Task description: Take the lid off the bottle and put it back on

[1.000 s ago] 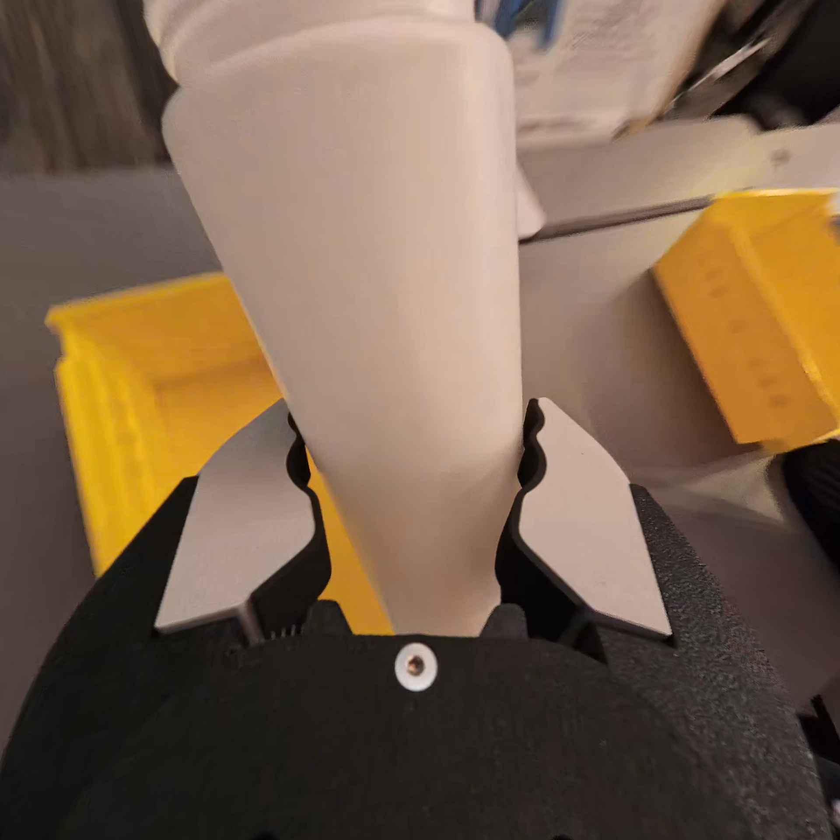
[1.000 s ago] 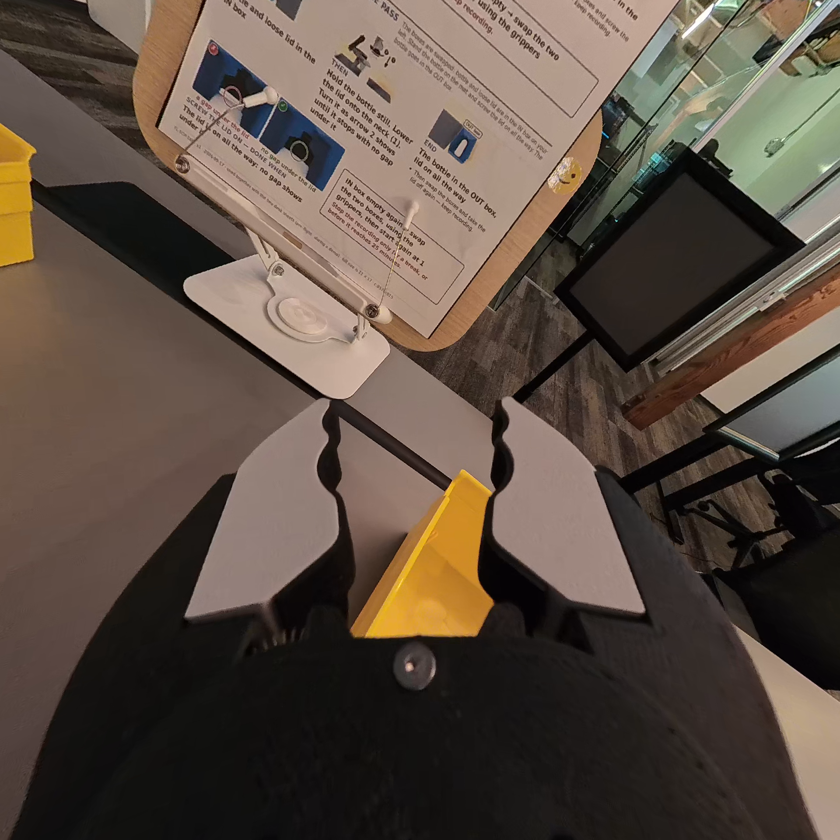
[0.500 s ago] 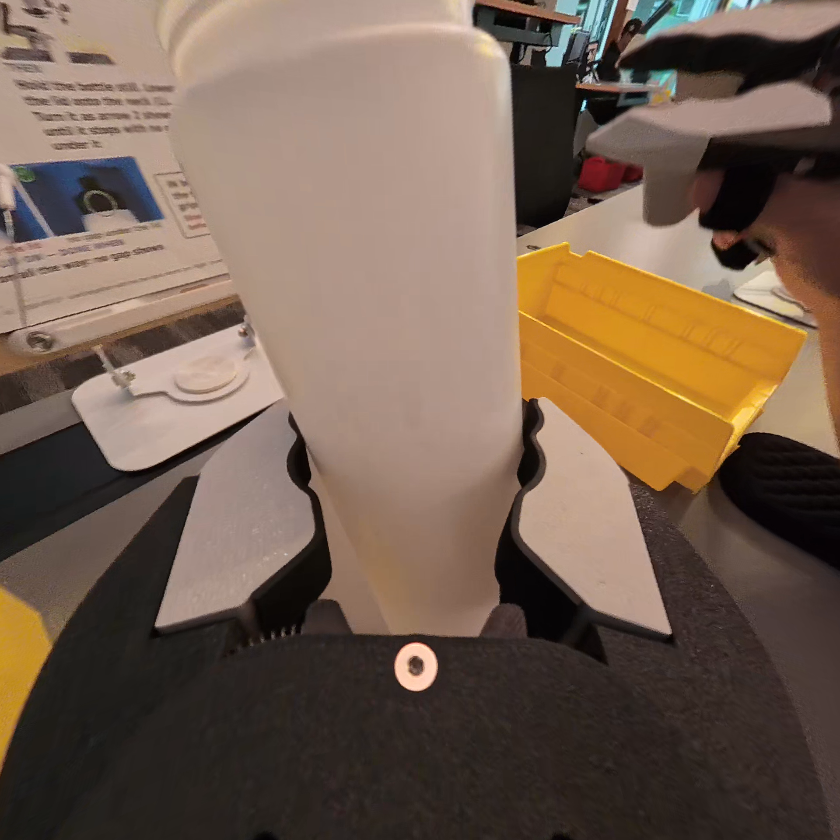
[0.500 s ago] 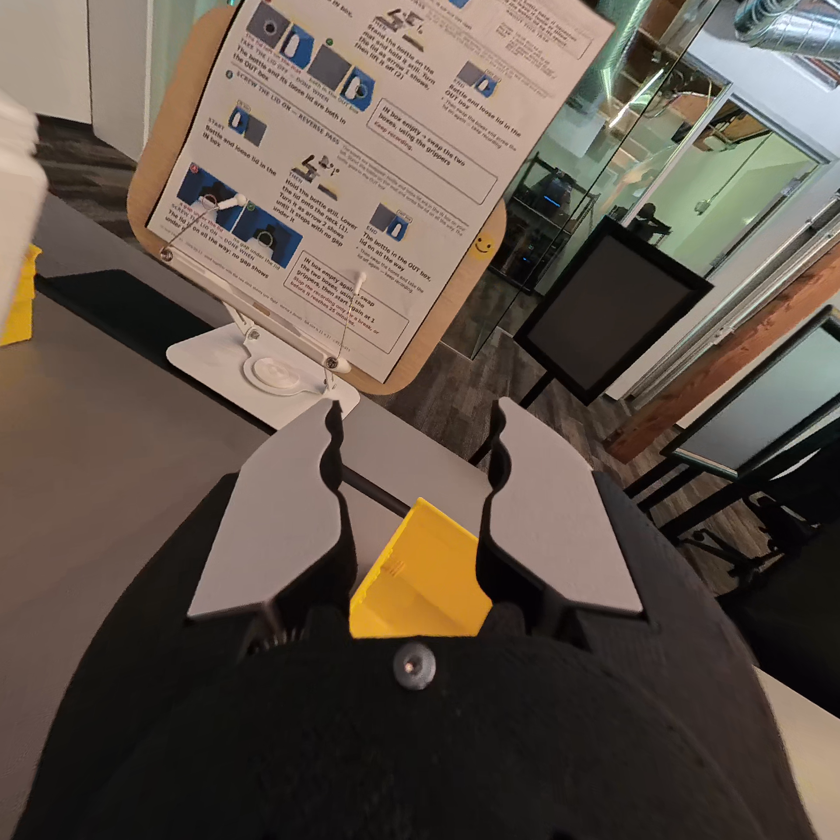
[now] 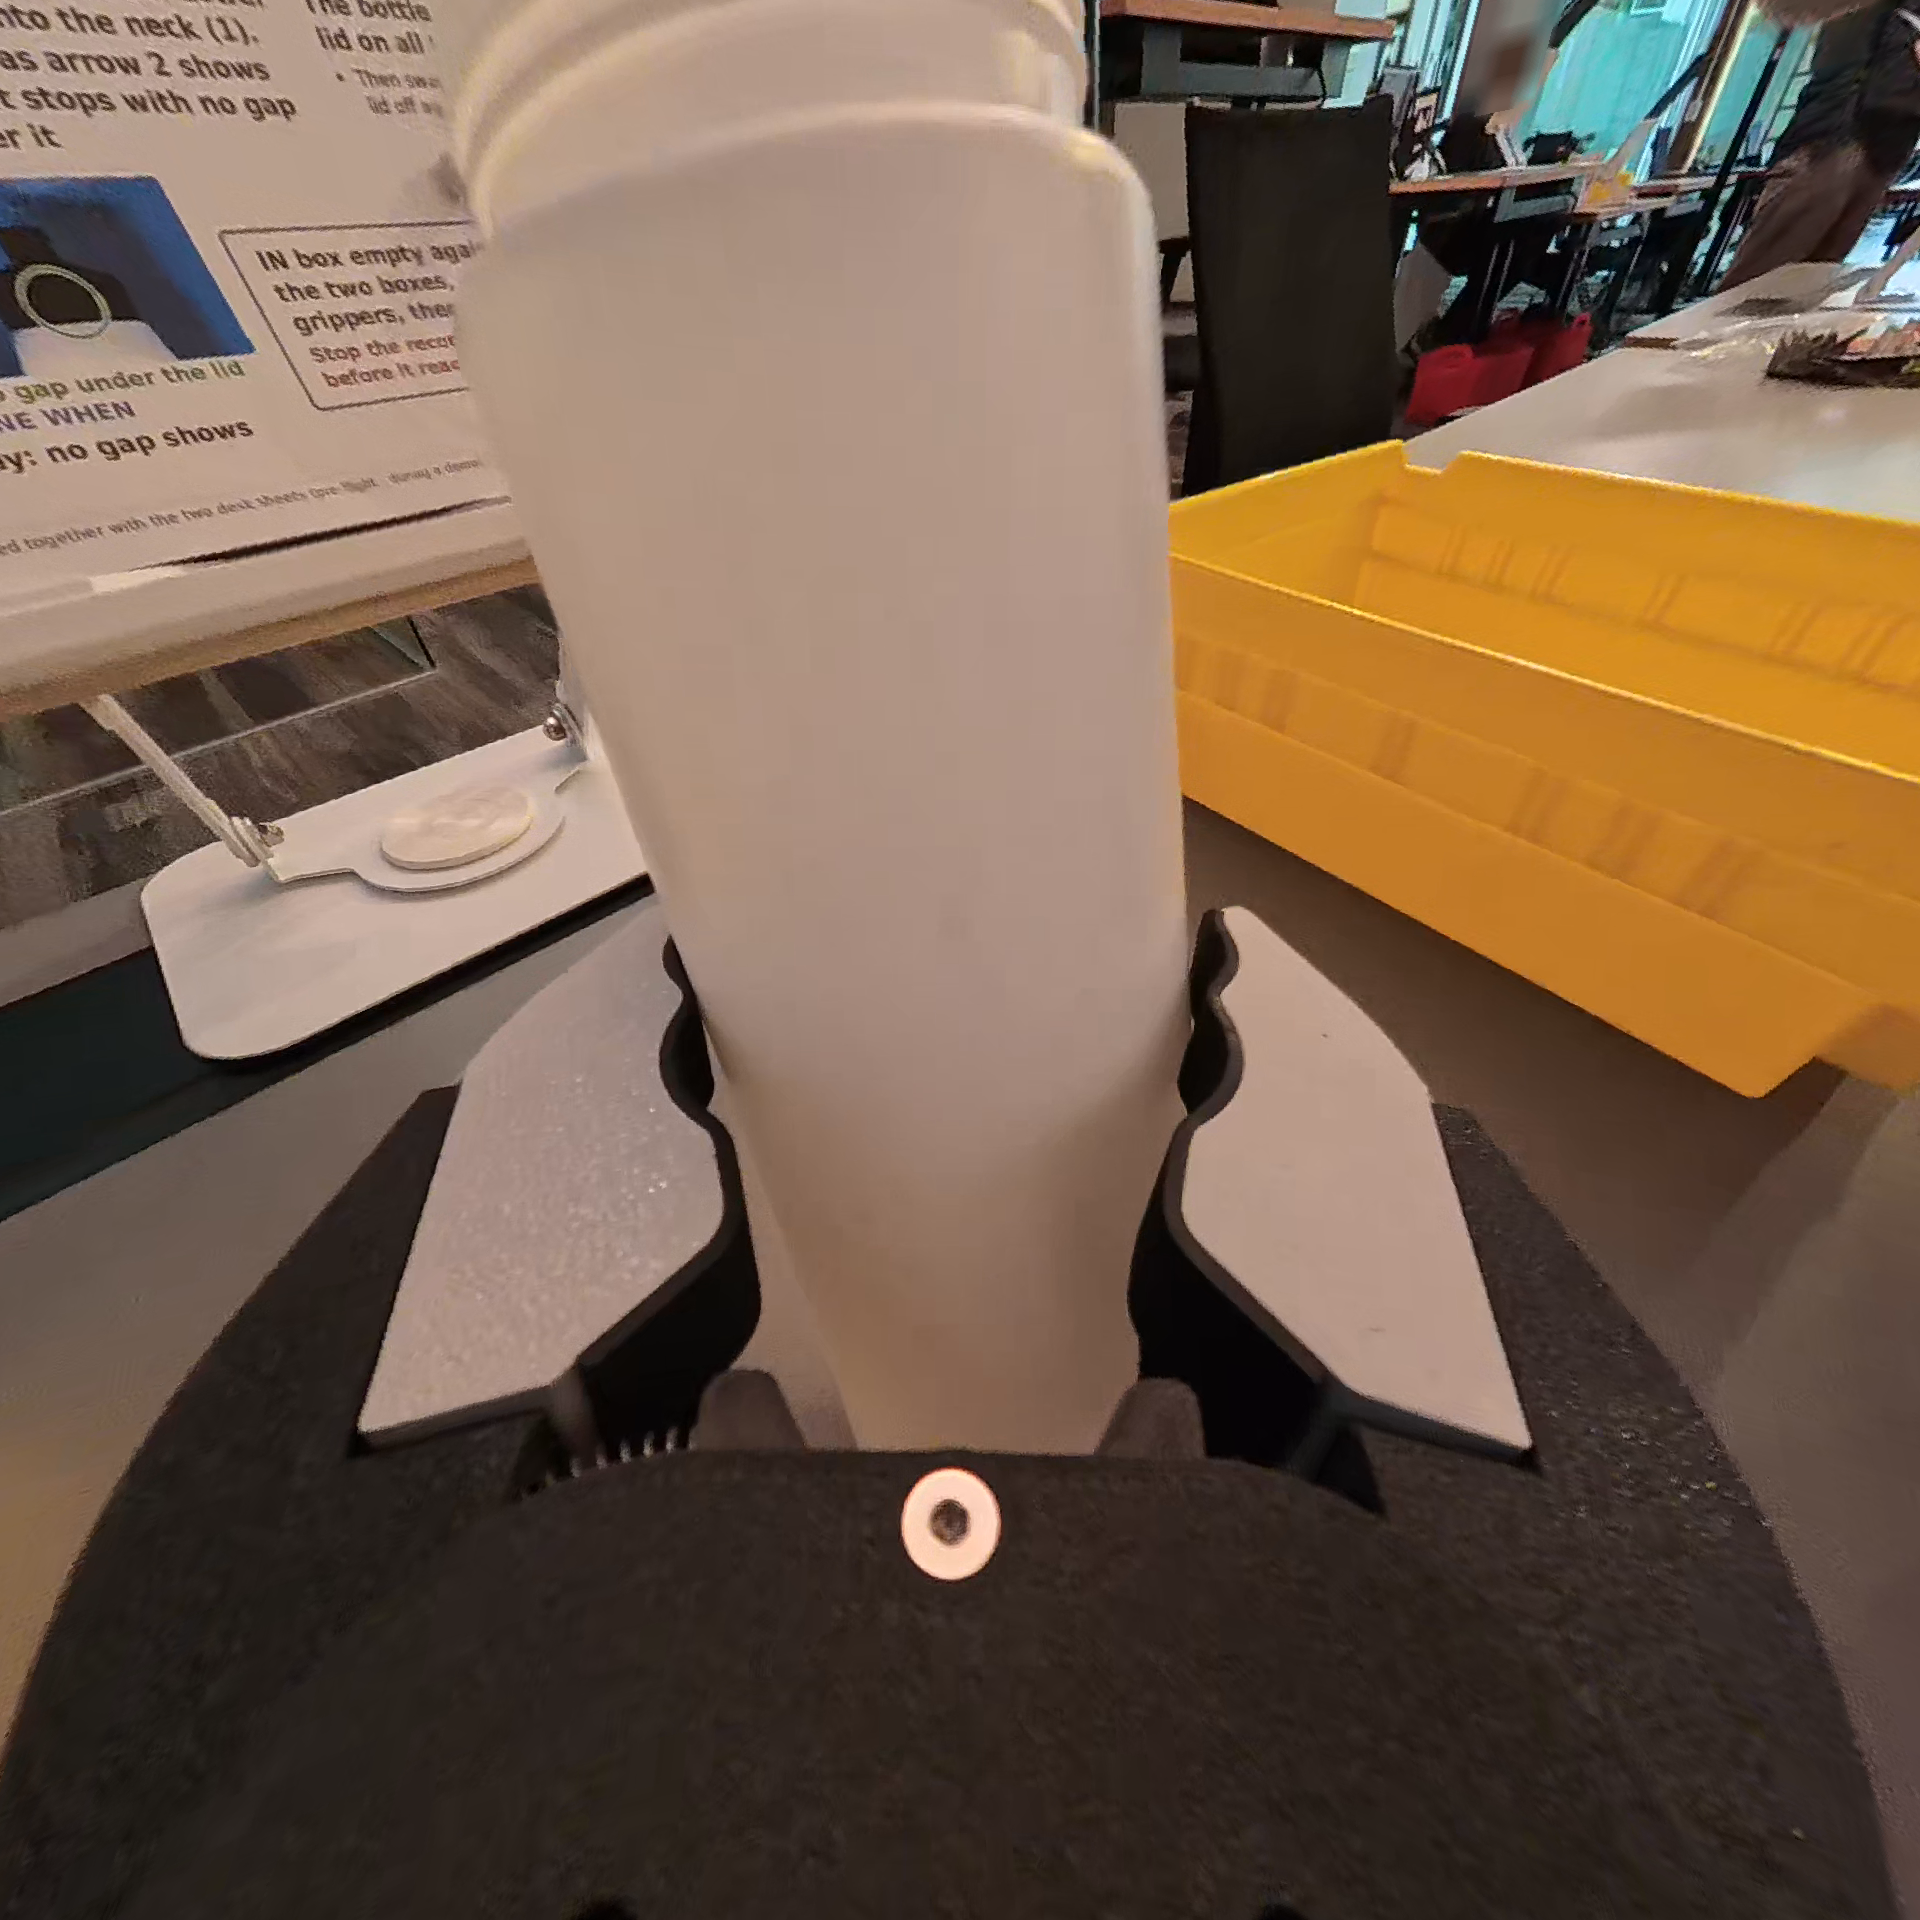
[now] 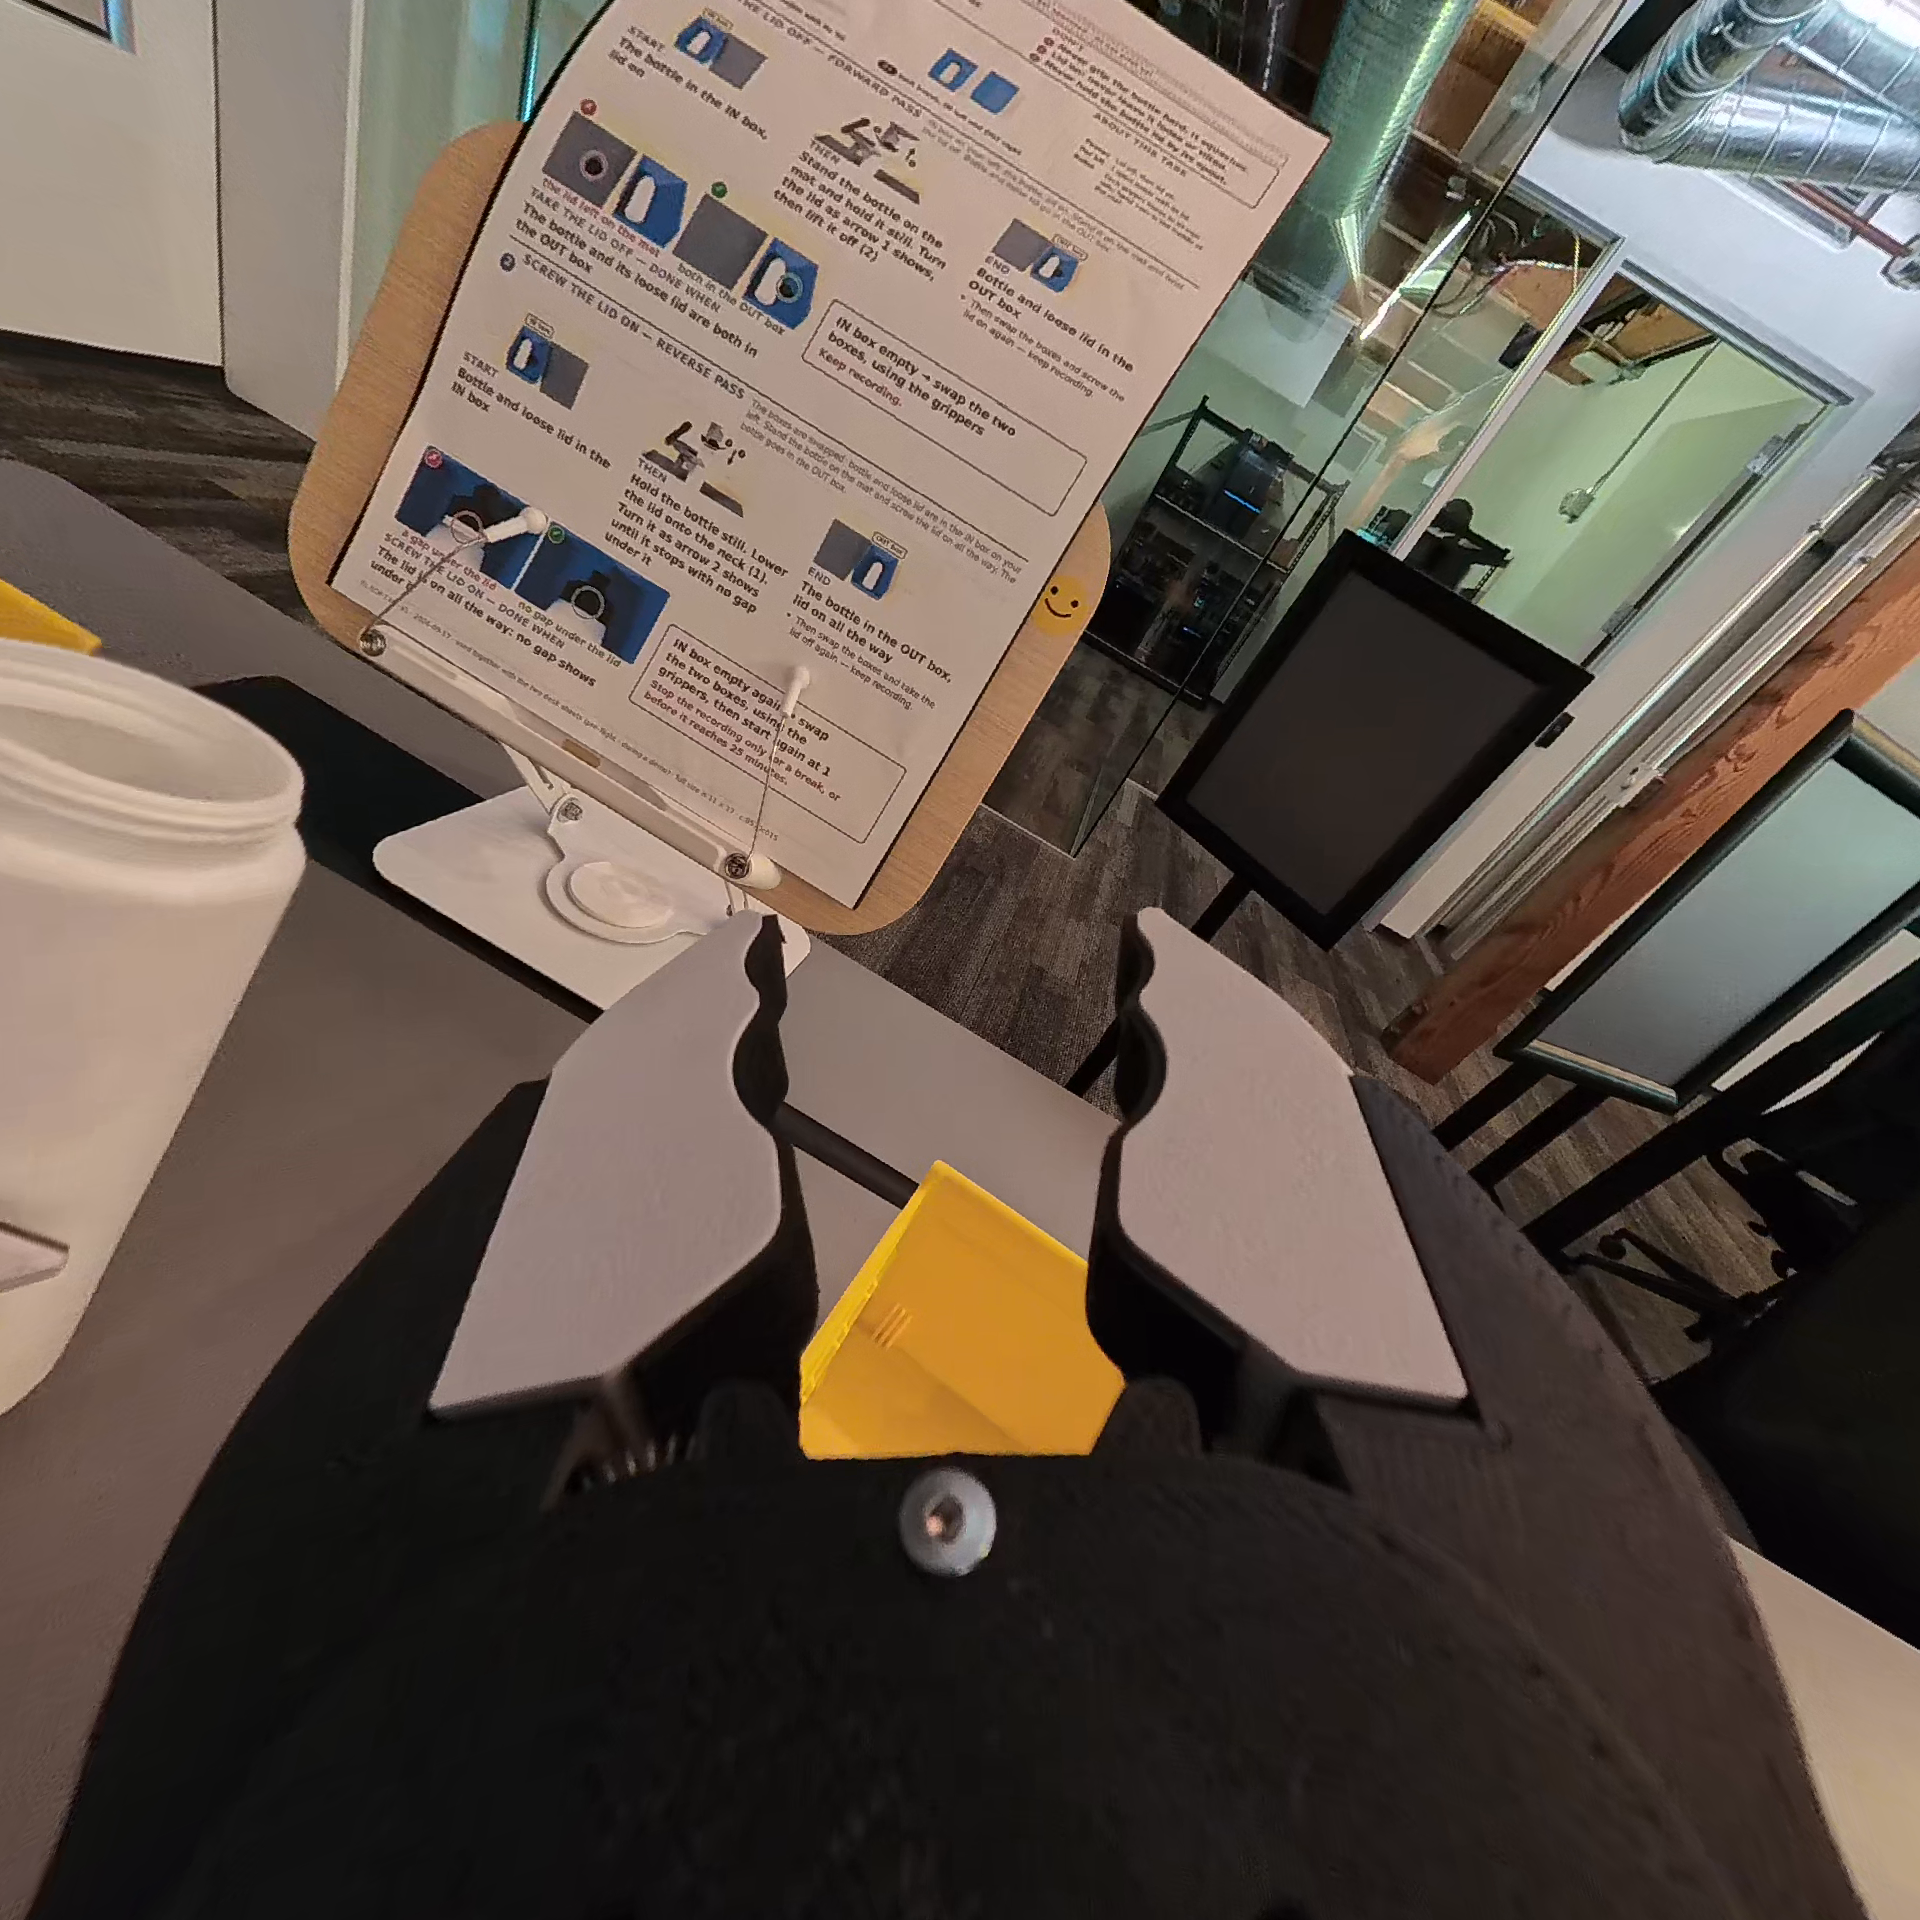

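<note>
My left gripper (image 5: 940, 940) is shut on the lower body of a white plastic bottle (image 5: 831, 520) and holds it upright over the grey table. The bottle also shows at the left edge of the right wrist view (image 6: 125, 935). Its wide threaded neck is open, with no lid on it. No lid is in view. My right gripper (image 6: 953, 928) is open and empty. It hangs to the right of the bottle, above the corner of a yellow bin (image 6: 966, 1320).
A yellow bin (image 5: 1558, 727) stands on the table to the right of the bottle. An instruction board on a white stand (image 6: 779, 416) stands at the table's far edge, behind a black mat (image 6: 364, 748). A dark screen (image 6: 1371, 727) stands on the floor beyond.
My left gripper swung the bottle from above a yellow bin round to face the board. The bottle came into the right wrist view at the left. The right gripper tilted up slightly and stayed open.
</note>
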`<state>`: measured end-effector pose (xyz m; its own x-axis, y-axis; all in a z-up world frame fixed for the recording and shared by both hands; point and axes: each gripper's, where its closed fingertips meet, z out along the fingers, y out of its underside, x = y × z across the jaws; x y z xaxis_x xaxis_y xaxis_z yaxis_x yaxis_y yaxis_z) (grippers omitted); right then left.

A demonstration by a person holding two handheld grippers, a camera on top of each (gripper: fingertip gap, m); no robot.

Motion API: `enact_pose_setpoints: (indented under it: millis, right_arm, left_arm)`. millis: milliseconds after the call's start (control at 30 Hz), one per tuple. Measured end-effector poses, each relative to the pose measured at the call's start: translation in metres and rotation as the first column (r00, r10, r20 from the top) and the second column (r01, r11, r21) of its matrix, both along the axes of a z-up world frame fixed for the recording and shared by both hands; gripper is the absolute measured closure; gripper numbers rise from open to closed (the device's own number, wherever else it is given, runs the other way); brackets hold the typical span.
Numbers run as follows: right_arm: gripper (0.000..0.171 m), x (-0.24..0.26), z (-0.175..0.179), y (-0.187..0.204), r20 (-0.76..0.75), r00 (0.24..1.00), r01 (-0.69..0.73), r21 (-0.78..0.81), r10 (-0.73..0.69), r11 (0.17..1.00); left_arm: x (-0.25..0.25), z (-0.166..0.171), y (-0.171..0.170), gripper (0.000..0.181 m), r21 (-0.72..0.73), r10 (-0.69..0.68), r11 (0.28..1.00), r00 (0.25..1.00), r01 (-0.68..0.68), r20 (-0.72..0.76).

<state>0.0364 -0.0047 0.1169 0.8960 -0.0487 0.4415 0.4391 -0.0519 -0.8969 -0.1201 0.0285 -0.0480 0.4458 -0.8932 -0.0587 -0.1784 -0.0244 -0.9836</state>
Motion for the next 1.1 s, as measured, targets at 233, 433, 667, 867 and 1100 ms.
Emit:
enact_pose_setpoints:
  millis: [233,433,667,867,1100]
  right_arm:
    - [0.109,0.001,-0.001,0.001,0.001,1.000,0.001,-0.003,-0.001,1.000]
    - [0.109,0.001,-0.003,0.002,0.004,1.000,0.002,-0.008,-0.002,1.000]
    - [0.109,0.000,-0.003,0.002,0.008,1.000,0.001,-0.012,0.000,1.000]
    - [0.109,0.000,-0.005,0.003,0.010,1.000,0.000,-0.022,0.000,1.000]
    - [0.109,0.001,-0.006,0.003,0.012,1.000,0.005,-0.032,-0.004,0.999]
  left_arm:
    - [0.003,-0.010,0.003,0.091,0.017,0.001,1.000,1.000,-0.001,-0.015]
    - [-0.003,-0.011,-0.002,0.092,0.015,-0.002,1.000,1.000,0.002,-0.012]
    - [-0.013,-0.015,-0.011,0.092,0.025,0.002,1.000,0.999,-0.001,-0.036]
    - [-0.020,-0.018,-0.012,0.092,0.000,0.014,1.000,1.000,-0.014,-0.007]
    - [-0.013,-0.019,-0.013,0.092,0.005,-0.008,1.000,0.999,0.008,-0.048]
